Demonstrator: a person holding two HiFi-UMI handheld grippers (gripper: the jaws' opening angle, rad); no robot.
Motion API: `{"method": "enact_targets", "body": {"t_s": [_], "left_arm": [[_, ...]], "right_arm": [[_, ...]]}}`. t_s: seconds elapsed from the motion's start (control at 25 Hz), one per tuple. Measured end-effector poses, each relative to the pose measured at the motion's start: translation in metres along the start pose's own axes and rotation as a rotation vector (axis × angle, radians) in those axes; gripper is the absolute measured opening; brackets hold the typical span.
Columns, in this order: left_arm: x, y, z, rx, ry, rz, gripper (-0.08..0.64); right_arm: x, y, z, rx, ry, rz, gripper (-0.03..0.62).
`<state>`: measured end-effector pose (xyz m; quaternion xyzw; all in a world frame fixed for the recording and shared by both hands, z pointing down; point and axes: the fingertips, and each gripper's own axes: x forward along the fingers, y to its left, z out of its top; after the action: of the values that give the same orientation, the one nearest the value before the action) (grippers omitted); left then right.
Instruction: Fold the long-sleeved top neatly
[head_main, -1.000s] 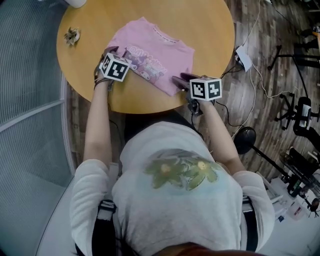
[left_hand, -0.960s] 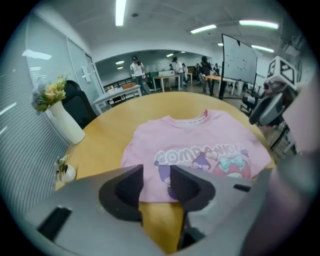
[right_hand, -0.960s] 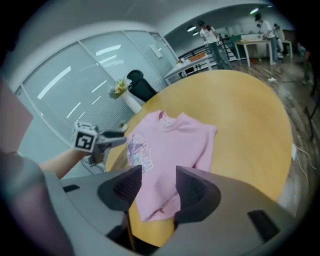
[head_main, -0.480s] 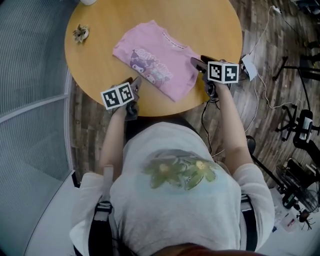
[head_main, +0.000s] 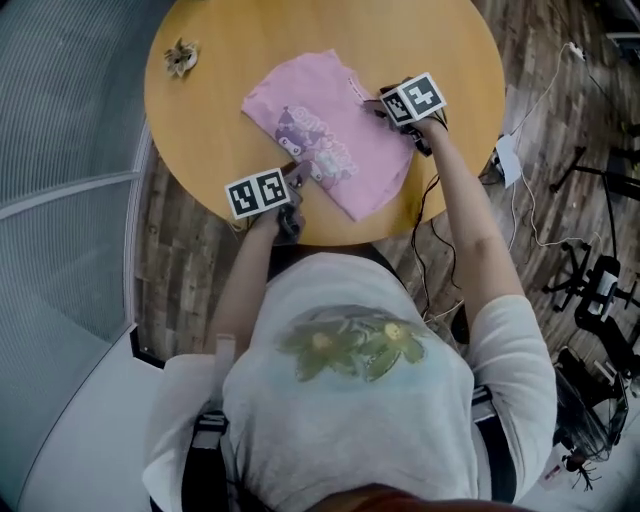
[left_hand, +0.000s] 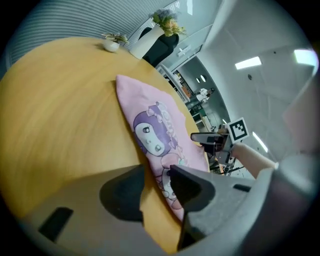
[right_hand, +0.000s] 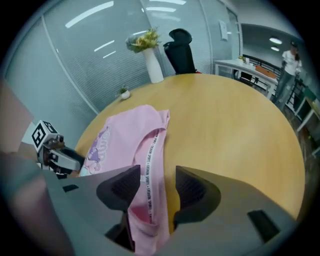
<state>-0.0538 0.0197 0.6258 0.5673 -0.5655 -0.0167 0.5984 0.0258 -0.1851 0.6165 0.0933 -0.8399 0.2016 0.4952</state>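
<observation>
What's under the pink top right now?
The folded pink top lies on the round wooden table. No sleeves show; anything tucked beneath it is covered.

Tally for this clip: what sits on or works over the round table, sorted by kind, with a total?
Garments: 1, the pink top
Grippers: 2, the left gripper and the right gripper
Plants: 2, the small potted plant and the white vase of flowers
Total: 5
</observation>
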Motion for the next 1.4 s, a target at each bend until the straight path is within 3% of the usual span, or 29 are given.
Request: {"method": "enact_targets", "body": {"t_s": [0.12, 0.4, 0.48, 0.52, 0.56, 0.68, 0.84, 0.96, 1.16, 1.4], "left_arm": [[0.000, 0.003, -0.001, -0.029, -0.006, -0.001, 0.149], [0.008, -0.002, 0.003, -0.072, -0.002, -0.058, 0.141], [0.010, -0.003, 0.004, -0.067, 0.004, -0.061, 0.132], [0.011, -0.003, 0.004, -0.063, 0.008, -0.062, 0.129], [0.011, -0.003, 0.003, -0.058, 0.012, -0.063, 0.126], [0.011, 0.000, 0.002, -0.028, 0.027, -0.067, 0.100], [0.008, 0.002, 0.002, -0.016, 0.027, -0.084, 0.050], [0.000, -0.005, 0.008, -0.013, -0.003, -0.120, 0.026], [-0.022, -0.023, 0.037, 0.023, -0.084, -0.208, 0.019], [-0.055, -0.041, 0.101, 0.125, -0.186, -0.297, 0.017]], "right_arm": [[0.016, -0.006, -0.008, -0.054, 0.091, 0.016, 0.224], [0.020, 0.006, -0.007, -0.176, 0.124, 0.098, 0.206], [0.022, 0.006, -0.007, -0.159, 0.129, 0.107, 0.186], [0.023, 0.010, -0.009, -0.135, 0.134, 0.142, 0.168], [0.024, 0.017, -0.012, -0.105, 0.142, 0.194, 0.087], [0.027, 0.031, -0.020, -0.012, 0.140, 0.307, 0.055], [0.012, 0.027, -0.009, 0.144, 0.030, 0.398, 0.051], [-0.014, 0.027, 0.005, 0.209, -0.077, 0.461, 0.049], [-0.056, 0.038, 0.029, 0.226, -0.243, 0.549, 0.049], [-0.095, 0.034, 0.060, 0.267, -0.439, 0.577, 0.049]]}}
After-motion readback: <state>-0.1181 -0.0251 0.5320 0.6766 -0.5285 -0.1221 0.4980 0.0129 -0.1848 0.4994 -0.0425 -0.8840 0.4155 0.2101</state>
